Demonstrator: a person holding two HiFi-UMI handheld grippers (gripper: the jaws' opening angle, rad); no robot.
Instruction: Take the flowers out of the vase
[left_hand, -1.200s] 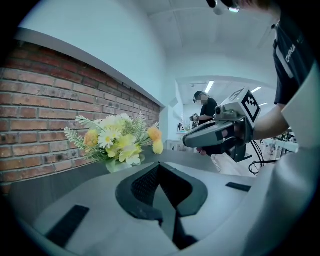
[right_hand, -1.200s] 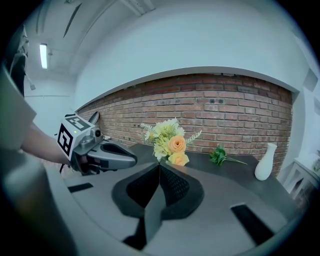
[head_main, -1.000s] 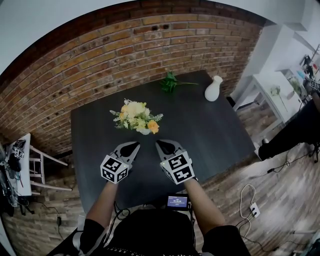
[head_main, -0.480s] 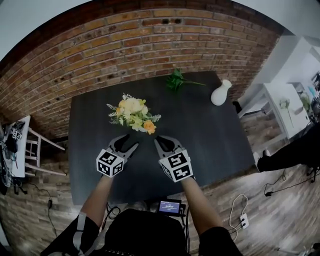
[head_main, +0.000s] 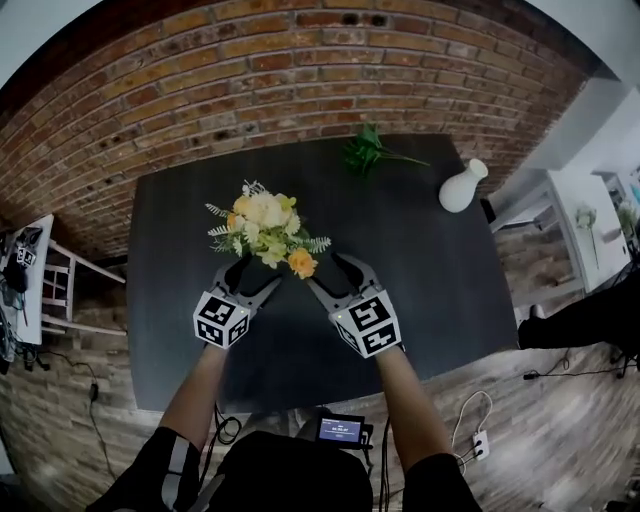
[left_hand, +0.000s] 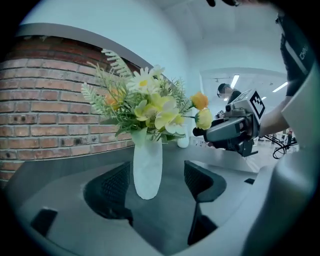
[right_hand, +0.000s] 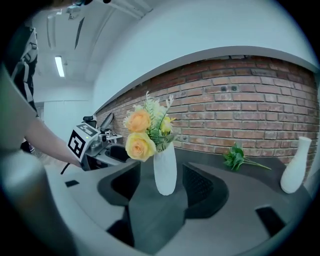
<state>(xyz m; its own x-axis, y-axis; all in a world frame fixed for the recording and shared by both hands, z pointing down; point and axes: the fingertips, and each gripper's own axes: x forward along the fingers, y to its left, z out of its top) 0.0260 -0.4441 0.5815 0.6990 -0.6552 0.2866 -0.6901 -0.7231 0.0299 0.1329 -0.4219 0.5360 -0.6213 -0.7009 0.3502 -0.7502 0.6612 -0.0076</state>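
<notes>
Head view: flowers well within tabletop

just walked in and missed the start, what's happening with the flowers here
A person holds a gripper in each hand, both close to the white vase on the dark table. The left gripper and right gripper have just been opening their jaws. The vase shows in the gap between each pair, and neither grips it. The flowers are still in it. A second white vase and a green sprig sit at the table's far side.
</notes>
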